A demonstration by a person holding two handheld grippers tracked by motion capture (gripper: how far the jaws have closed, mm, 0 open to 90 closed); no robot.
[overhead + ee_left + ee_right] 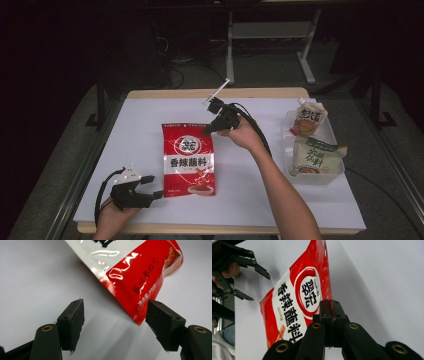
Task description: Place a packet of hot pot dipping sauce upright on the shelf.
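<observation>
White tabletop [150,210] under me, dark room behind. Nearest, my left gripper [152,186] sits low at the front edge w/ its fingers apart, nothing between them; the red sauce packet [189,159] has its bottom corner just beyond the tips. Mid-table, my right gripper [206,130] is pinched tight on the packet's top edge, lifting that end. Far right: clear tray [336,170] w/ two pale pouches [315,156].

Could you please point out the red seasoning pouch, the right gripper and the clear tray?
red seasoning pouch [188,165]: high view, middle of its printed front.
right gripper [206,131]: high view, tip of its shut jaws.
clear tray [336,167]: high view, its right rim.
</observation>
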